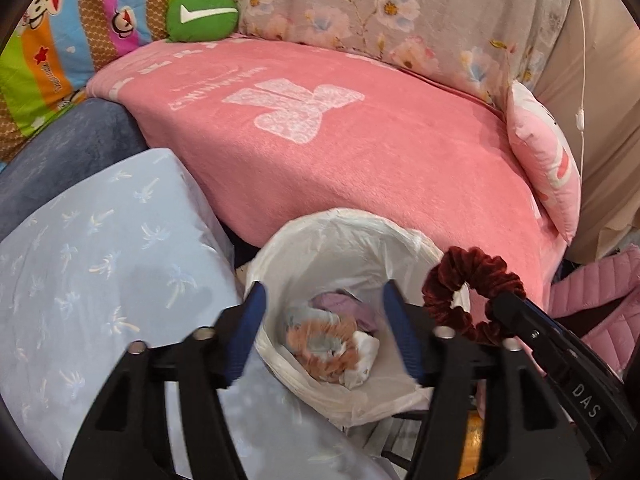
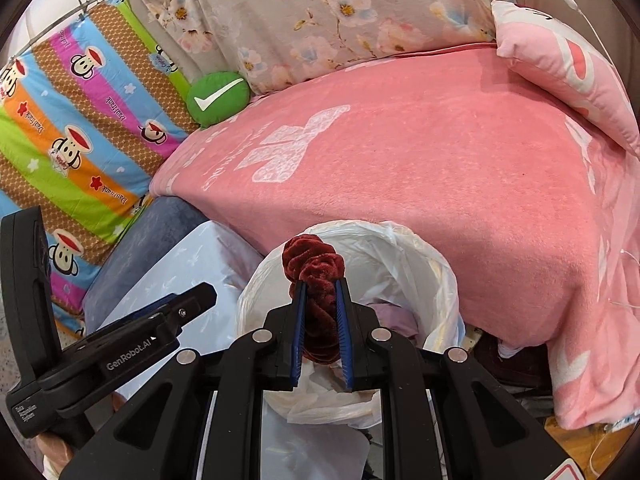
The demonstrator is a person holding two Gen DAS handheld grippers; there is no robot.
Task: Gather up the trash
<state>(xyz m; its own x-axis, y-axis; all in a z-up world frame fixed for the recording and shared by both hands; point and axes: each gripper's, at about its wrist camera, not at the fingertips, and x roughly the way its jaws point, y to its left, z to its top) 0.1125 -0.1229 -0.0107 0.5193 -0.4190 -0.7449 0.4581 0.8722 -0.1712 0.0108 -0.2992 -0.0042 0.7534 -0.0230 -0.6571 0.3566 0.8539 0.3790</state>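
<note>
A bin lined with a white plastic bag (image 1: 344,236) stands beside the pink bed; it also shows in the right wrist view (image 2: 404,252). Inside lie an orange-grey scrunchie (image 1: 324,340), crumpled white tissue (image 1: 366,354) and a purple item (image 1: 352,306). My left gripper (image 1: 324,300) is open and empty just above the bin's mouth. My right gripper (image 2: 320,284) is shut on a dark red velvet scrunchie (image 2: 314,264), held over the bin's near rim. In the left wrist view the scrunchie (image 1: 472,276) hangs from the right gripper at the bin's right edge.
A pink blanket (image 1: 340,140) covers the bed behind the bin. A light blue patterned pillow (image 1: 100,264) lies left of the bin. A pink cushion (image 1: 548,160), a green checkmark cushion (image 1: 202,14) and a pink quilted jacket (image 1: 596,296) lie around.
</note>
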